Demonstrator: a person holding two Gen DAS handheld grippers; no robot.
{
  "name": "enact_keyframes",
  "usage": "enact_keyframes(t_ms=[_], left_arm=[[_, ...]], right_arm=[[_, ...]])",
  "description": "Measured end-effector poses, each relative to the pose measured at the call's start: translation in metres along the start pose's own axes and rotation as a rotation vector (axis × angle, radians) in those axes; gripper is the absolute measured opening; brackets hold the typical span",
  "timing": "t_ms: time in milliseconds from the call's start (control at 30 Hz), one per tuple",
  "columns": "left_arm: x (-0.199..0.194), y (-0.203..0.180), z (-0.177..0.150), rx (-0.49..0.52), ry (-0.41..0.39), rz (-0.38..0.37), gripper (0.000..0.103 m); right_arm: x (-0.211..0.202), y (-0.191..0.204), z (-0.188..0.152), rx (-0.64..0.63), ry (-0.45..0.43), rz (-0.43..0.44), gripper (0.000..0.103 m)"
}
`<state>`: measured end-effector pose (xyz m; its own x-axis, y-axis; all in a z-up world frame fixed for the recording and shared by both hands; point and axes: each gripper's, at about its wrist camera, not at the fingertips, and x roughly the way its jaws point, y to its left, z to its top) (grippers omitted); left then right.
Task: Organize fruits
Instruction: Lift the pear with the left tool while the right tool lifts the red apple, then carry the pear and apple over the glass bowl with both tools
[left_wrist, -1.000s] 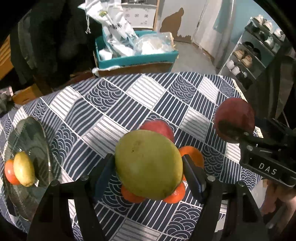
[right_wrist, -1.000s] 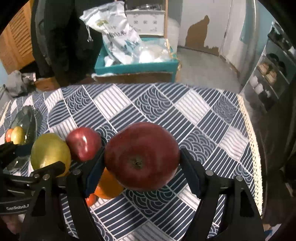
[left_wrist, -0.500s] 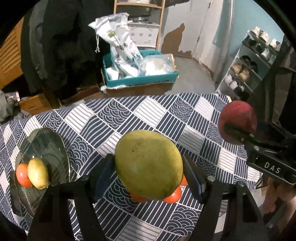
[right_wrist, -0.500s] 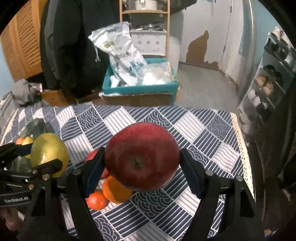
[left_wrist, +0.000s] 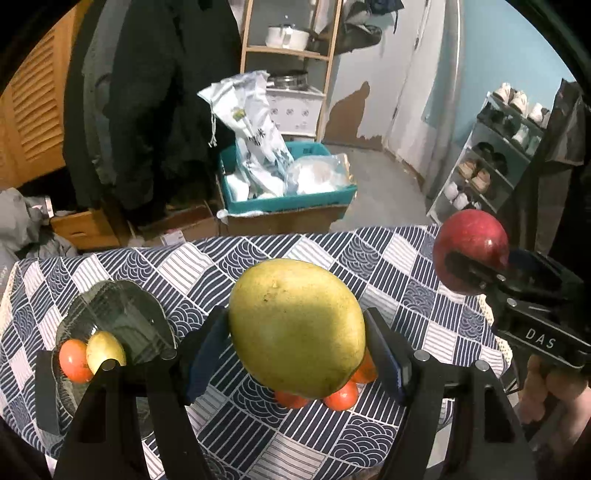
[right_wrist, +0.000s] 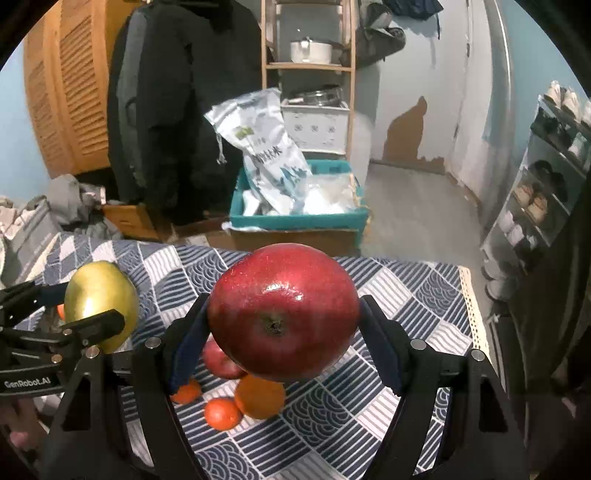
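Note:
My left gripper (left_wrist: 297, 347) is shut on a large yellow-green mango (left_wrist: 295, 326), held high above the table; the mango also shows in the right wrist view (right_wrist: 99, 304). My right gripper (right_wrist: 282, 343) is shut on a big red apple (right_wrist: 282, 312), also held high; the apple shows at the right of the left wrist view (left_wrist: 471, 251). A glass plate (left_wrist: 122, 314) at the table's left holds a small yellow fruit (left_wrist: 105, 350) and an orange-red one (left_wrist: 74, 360). Below the apple lie a second red apple (right_wrist: 219, 360), an orange (right_wrist: 260, 400) and small tangerines (right_wrist: 221, 413).
The round table wears a blue and white patterned cloth (left_wrist: 369, 258). Behind it stand a teal crate with bags (left_wrist: 288, 188), a wooden shelf (left_wrist: 288, 51), hanging dark coats (left_wrist: 155, 92) and a shoe rack (left_wrist: 498, 147) on the right.
Both grippers have risen and tilted up with their fruit; the table has dropped lower in both views and more of the room shows. The grips are unchanged.

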<state>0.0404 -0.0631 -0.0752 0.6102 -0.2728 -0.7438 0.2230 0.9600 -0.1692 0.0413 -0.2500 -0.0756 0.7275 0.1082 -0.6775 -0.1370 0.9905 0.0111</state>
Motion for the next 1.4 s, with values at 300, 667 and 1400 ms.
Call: enact_keyframes(t_ms=[300, 667, 1400], left_arm=[[-0.025, 0.011, 0.002, -0.012, -0.058, 0.013, 0.075], [-0.039, 0.030, 0.000, -0.047, -0.090, 0.035, 0.075], [-0.050, 0.108, -0.015, -0.183, -0.093, 0.134, 0.075]], right_arm=[[-0.016, 0.012, 0.010, -0.016, -0.047, 0.037, 0.078], [-0.022, 0.039, 0.025, -0.051, -0.077, 0.078, 0.078], [0.013, 0.117, 0.046, -0.122, -0.026, 0.205, 0.078]])
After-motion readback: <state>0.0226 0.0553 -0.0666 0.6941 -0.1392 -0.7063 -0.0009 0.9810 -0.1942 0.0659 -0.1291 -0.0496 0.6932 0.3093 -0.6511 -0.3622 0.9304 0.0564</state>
